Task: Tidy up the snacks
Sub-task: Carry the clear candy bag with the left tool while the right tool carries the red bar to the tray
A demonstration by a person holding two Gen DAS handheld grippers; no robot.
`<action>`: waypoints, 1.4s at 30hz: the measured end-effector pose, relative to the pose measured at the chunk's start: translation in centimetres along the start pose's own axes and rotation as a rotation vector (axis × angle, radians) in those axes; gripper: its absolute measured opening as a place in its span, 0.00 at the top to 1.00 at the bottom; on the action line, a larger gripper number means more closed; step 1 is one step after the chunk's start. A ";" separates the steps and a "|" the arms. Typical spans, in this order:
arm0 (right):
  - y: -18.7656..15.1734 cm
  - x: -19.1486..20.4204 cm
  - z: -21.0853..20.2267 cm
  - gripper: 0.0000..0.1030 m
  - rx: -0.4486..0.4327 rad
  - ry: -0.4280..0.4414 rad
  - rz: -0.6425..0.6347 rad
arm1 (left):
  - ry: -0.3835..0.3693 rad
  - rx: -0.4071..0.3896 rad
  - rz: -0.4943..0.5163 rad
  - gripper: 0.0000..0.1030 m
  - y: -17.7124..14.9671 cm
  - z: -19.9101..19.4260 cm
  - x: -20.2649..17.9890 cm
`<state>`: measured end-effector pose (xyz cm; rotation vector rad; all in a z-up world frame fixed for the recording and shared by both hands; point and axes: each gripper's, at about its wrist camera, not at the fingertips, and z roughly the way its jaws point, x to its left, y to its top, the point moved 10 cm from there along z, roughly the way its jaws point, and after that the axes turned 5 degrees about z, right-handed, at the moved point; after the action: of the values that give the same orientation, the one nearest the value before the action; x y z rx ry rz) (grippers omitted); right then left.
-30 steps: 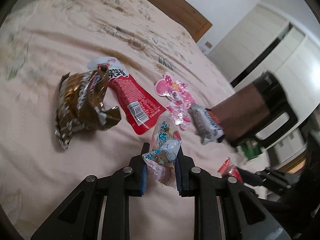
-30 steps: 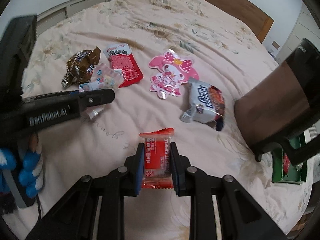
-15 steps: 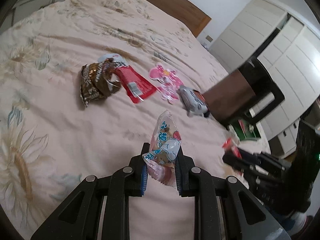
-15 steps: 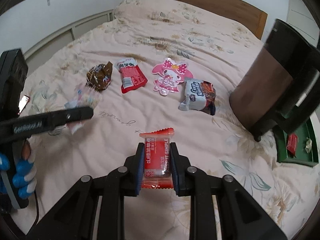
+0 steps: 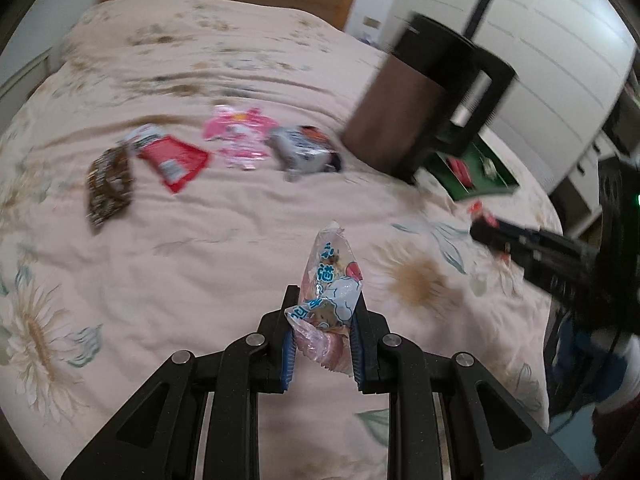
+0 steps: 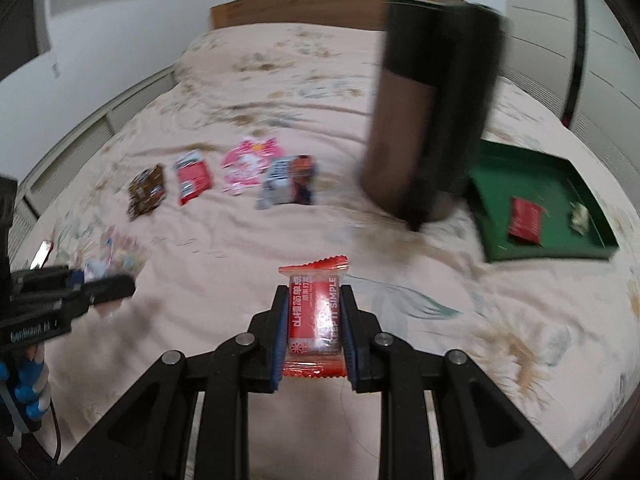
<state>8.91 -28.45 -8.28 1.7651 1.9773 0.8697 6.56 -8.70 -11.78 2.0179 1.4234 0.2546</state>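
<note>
My left gripper [image 5: 323, 320] is shut on a clear candy packet with blue print [image 5: 328, 284], held above the bed. My right gripper [image 6: 314, 320] is shut on a red snack packet [image 6: 316, 320], also above the bed. A green tray [image 6: 500, 184] lies at the right and holds a red packet [image 6: 526, 220] and a small pale wrapper [image 6: 580, 218]. On the bed lie a brown bag [image 6: 147, 192], a red pouch [image 6: 193, 178], a pink character packet [image 6: 250, 164] and a grey-and-orange pack [image 6: 290, 182]. The same row shows blurred in the left wrist view.
A tall brown-and-black box [image 6: 428, 120] stands on the bed between the snacks and the tray. The floral bedspread [image 6: 240, 260] covers the bed. A wooden headboard [image 6: 296, 10] is at the back, white wardrobes [image 5: 540, 60] to the right.
Both grippers have swung right with their packets still held. The green tray has come into fuller view and the row of snacks has drifted left and farther off.
</note>
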 end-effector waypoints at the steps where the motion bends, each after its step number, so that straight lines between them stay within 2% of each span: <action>1: 0.0 -0.9 -0.3 0.70 -0.007 -0.004 0.014 | -0.002 0.009 0.023 0.82 0.1 0.4 -1.1; 14: 0.7 -15.6 -2.7 0.70 -0.082 -0.123 0.201 | -0.060 0.071 0.252 0.82 3.0 5.1 -12.7; 18: 1.7 -19.8 -2.7 0.70 -0.106 -0.164 0.227 | -0.081 0.060 0.351 0.82 5.2 6.7 -17.2; 23: 3.6 -23.8 -2.6 0.70 -0.136 -0.195 0.242 | -0.090 0.030 0.415 0.82 8.4 9.0 -21.5; 31: 7.1 -30.1 -0.6 0.70 -0.159 -0.250 0.272 | -0.091 -0.008 0.464 0.82 13.9 14.2 -27.1; 36: 8.6 -34.5 1.0 0.70 -0.149 -0.302 0.290 | -0.138 0.022 0.418 0.82 16.8 18.5 -29.9; 42: 9.4 -38.4 3.6 0.70 -0.117 -0.359 0.281 | -0.098 0.035 0.401 0.82 19.2 23.1 -31.0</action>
<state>24.53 -64.87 -10.18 1.9967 1.4500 0.6737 20.83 -49.44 -11.80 2.3001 0.9600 0.2972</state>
